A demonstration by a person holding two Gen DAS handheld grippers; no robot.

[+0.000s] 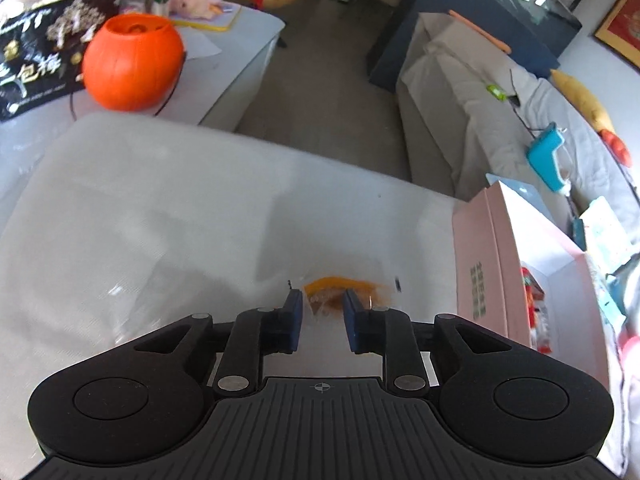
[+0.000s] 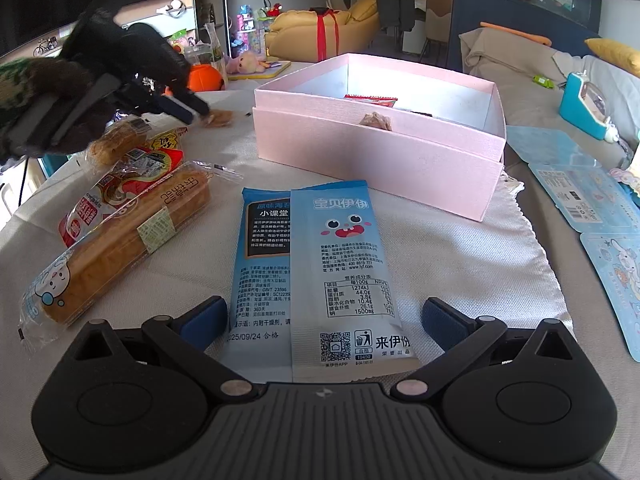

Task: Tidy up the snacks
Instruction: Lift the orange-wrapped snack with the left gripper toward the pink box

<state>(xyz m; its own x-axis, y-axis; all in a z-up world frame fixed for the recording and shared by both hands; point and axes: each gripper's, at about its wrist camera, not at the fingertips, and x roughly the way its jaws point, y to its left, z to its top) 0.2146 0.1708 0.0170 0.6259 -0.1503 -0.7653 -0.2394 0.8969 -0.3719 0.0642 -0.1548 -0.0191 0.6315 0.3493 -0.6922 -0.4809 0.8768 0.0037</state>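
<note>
Left gripper (image 1: 320,304) pinches small wrapped snack (image 1: 340,288), pink box (image 1: 484,264) just to its right; right gripper (image 2: 322,316) wide, empty, over blue packets (image 2: 344,264).

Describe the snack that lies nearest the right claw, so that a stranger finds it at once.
Start at the pink box on the cloth. In front of it, toward the right claw, lies a blue packet. Alone among the snacks, it shows a cartoon face and a nutrition table.

Both cameras ride just behind their gripper fingers, tilted down close over the surface (image 2: 460,248): the left looks across its far end toward the sofa (image 1: 480,120), the right faces the room, and both catch the pink box (image 2: 376,152) and pumpkin (image 1: 134,64).
</note>
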